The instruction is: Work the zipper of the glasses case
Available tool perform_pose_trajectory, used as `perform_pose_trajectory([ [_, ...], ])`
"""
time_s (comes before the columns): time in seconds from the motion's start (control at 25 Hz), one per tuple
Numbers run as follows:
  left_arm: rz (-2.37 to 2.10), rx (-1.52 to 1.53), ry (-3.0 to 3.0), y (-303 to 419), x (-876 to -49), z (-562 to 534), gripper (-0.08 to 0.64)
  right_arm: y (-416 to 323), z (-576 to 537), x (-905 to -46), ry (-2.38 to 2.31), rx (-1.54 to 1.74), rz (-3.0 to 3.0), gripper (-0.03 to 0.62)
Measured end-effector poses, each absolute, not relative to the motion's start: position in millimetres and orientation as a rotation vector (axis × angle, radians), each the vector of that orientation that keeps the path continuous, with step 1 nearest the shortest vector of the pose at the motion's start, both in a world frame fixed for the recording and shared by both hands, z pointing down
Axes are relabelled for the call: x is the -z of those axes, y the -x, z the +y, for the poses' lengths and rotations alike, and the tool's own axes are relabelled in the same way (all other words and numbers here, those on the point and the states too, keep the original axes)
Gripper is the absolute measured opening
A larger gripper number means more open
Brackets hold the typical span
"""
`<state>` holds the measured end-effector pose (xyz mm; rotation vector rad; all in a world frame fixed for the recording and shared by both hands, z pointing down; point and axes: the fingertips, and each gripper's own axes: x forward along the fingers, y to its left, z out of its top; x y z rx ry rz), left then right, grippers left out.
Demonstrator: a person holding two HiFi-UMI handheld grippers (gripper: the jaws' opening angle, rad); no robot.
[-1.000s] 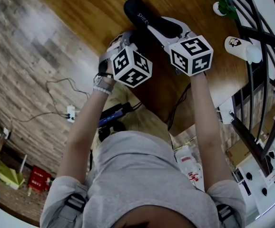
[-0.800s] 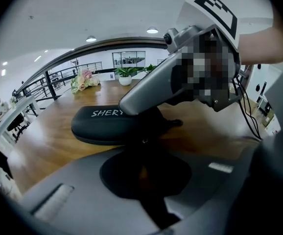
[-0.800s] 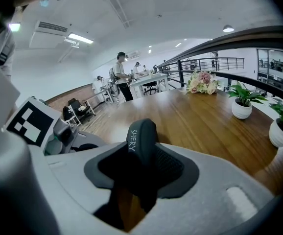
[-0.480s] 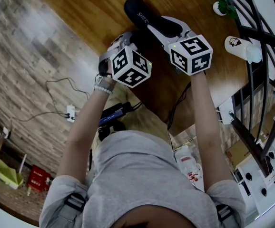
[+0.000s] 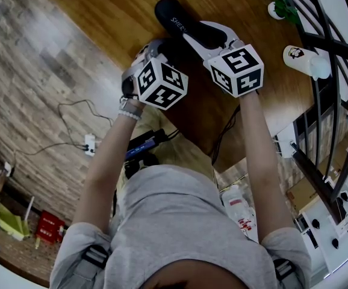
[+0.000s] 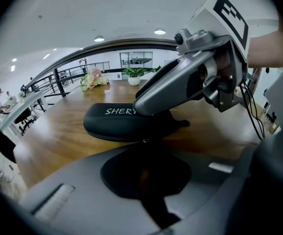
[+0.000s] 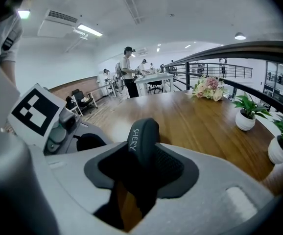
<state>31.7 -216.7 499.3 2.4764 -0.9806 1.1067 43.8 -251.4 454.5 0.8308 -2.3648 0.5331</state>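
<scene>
So the black glasses case (image 5: 183,18) lies flat on the wooden table (image 5: 102,5), top middle in our head view, white "SHERY" lettering facing up. Our right gripper (image 7: 142,153) has it clamped. In the right gripper view the case stands end-on between the jaws, both dark pads pressed against its sides, so that end's locked in pretty firmly.

Our left gripper (image 6: 144,148) is right up against the long edge of the case nearest us. Its jaws are pinched together with basically no gap, and at the very tips there's a tiny shiny bit that looks like the zipper pull (image 6: 143,141). It's small, so we can't make out much more than that.

Both marker cubes sit just beside each other in the head view, the left cube (image 5: 161,84) a bit lower than the right cube (image 5: 237,70).

Further out on the table there's a bunch of pink flowers (image 7: 207,88) and a potted plant (image 7: 247,114) in a white pot. A curved railing (image 7: 220,70) runs behind them, and a few people (image 7: 128,72) stand at desks way in the back.
</scene>
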Motion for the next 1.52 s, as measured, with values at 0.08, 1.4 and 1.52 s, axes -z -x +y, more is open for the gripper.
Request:
perform_pose_trajectory([
  [0.08, -1.006, -1.102, -2.463, -26, -499, -221, 0.022, -43, -251, -454, -0.829, -0.529, -2.366, 0.173],
  [1.4, -1.232, -0.924, -2.381, 45, -481, -283, 0.115, -43, -249, -454, -0.872, -0.463, -2.345, 0.173],
  [1.52, -1.277, -0.876, -2.391, 50, -464, -273, 0.086, -46, -251, -451, -0.928, -0.413, -2.333, 0.152],
])
